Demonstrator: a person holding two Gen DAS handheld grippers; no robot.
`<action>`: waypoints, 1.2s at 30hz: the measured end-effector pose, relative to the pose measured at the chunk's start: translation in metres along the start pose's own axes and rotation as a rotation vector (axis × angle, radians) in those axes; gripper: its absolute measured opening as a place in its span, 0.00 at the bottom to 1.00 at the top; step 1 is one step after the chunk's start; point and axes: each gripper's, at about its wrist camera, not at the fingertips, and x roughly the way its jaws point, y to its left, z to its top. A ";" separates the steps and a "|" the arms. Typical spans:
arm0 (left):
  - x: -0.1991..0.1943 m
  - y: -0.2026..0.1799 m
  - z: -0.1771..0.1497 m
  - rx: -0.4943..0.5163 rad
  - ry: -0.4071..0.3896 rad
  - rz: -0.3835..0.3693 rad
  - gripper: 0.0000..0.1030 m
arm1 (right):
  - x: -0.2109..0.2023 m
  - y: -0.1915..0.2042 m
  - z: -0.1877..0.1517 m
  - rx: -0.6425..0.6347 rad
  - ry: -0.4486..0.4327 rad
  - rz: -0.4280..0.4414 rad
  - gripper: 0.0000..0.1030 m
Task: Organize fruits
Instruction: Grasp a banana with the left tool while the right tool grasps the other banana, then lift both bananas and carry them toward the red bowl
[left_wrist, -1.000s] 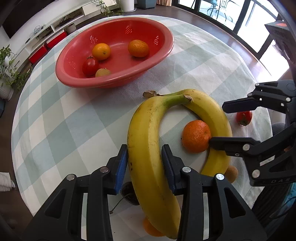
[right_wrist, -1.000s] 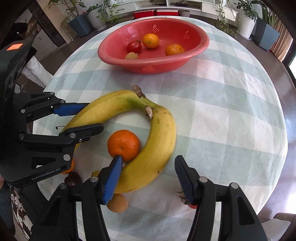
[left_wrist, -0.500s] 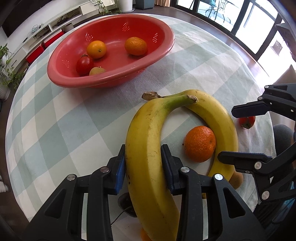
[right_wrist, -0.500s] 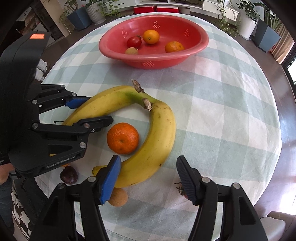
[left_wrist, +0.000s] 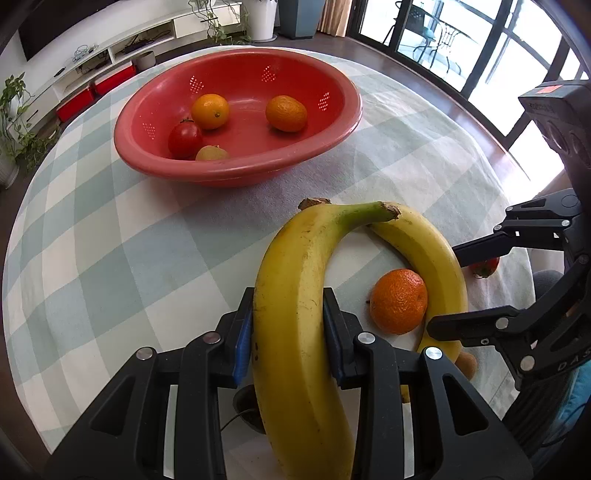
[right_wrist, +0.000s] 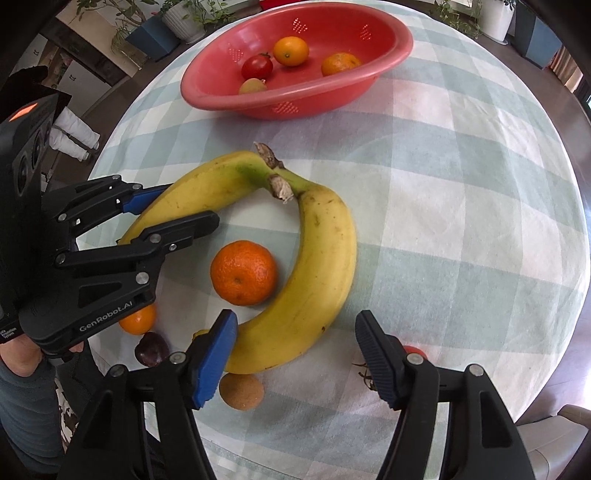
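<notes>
My left gripper (left_wrist: 288, 328) is shut on a yellow banana (left_wrist: 295, 295), pads on both sides of its middle; it also shows in the right wrist view (right_wrist: 207, 184). My right gripper (right_wrist: 295, 350) is open around the lower end of a second banana (right_wrist: 317, 266). A mandarin (right_wrist: 243, 273) lies between the two bananas. The red bowl (left_wrist: 236, 173) at the far side holds two oranges (left_wrist: 209, 110), a tomato (left_wrist: 184, 140) and a small yellow-brown fruit (left_wrist: 211, 153).
Near the front table edge lie a small orange (right_wrist: 138, 319), a dark plum (right_wrist: 151, 349), a brown round fruit (right_wrist: 242, 391) and a red tomato (right_wrist: 415, 350). The round table has a green-white checked cloth (right_wrist: 461, 206). Floor and plants surround it.
My left gripper has closed on its banana and raised it a little, tilting toward the bowl. My right gripper has stayed open around the second banana.
</notes>
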 end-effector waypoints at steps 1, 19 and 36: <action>-0.001 0.001 -0.001 -0.006 -0.009 0.000 0.30 | 0.003 0.000 0.004 0.002 0.003 -0.007 0.66; -0.027 0.012 -0.011 -0.076 -0.109 -0.013 0.30 | 0.026 0.035 0.020 -0.097 0.009 -0.221 0.58; -0.041 0.019 -0.017 -0.143 -0.175 -0.052 0.30 | 0.013 0.025 -0.012 -0.078 -0.112 -0.150 0.36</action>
